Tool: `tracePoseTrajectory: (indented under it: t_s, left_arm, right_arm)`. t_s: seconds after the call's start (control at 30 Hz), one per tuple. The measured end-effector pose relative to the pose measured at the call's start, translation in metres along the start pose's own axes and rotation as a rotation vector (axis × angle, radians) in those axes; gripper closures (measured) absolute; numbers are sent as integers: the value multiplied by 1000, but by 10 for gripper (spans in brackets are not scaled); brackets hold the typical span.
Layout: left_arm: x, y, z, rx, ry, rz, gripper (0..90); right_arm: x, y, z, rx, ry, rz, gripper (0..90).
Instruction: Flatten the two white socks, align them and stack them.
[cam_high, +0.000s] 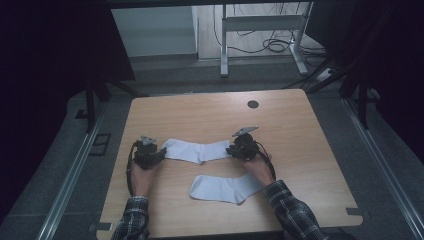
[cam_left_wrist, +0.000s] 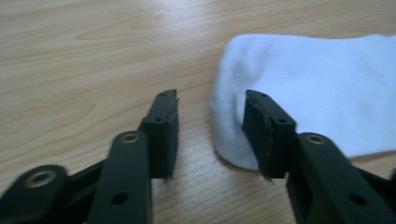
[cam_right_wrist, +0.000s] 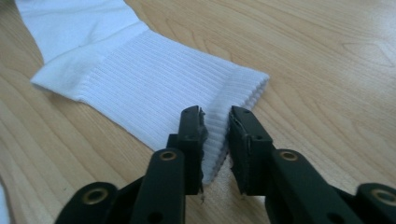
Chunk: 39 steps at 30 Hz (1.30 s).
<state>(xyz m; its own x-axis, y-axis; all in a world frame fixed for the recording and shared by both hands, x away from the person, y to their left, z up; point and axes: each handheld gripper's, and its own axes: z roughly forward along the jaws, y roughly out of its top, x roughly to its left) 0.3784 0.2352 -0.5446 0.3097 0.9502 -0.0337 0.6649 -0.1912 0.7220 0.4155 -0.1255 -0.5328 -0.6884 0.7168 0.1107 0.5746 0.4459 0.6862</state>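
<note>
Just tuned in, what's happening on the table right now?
A person works two hand-held grippers on the far sock, one at each end. The right gripper has its jaws narrowly around the ribbed cuff; the left gripper stands open at the toe end. A second sock lies flat nearer the person on the table.

The table (cam_high: 280, 130) is light wood with a brown grain and one small dark round spot (cam_high: 253, 104) near its far edge. Both socks on it are plain white: the farther sock (cam_high: 197, 150), ribbed at the cuff, and the nearer sock (cam_high: 222, 189). Both grippers' fingers (cam_left_wrist: 163, 126) are black; the sleeves (cam_high: 292, 210) are dark plaid
</note>
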Motion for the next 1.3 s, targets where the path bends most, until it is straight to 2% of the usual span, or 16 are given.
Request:
tracePoseTrajectory:
  t_s: [0.17, 0.3, 0.4, 0.77, 0.9, 1.3]
  left_arm:
    - [2, 0, -1, 3, -33, -35, 726]
    - [2, 1, -1, 13, -47, -44, 801]
    - [0, 2, -2, 16, -37, -35, 831]
    - [-1, 6, -11, -31, -48, -38, 851]
    - [-3, 8, -16, -54, -53, -38, 851]
    - [-12, 12, -28, -84, -78, -16, 851]
  right_arm:
    - [-1, -1, -1, -1, 23, 33, 824]
    - [2, -1, -1, 1, 9, 9, 846]
    - [4, 0, -2, -1, 4, 0, 854]
    - [6, 3, -12, -18, 12, -18, 859]
    - [7, 5, -20, -27, 10, -26, 858]
    - [5, 7, -42, -56, 7, -50, 857]
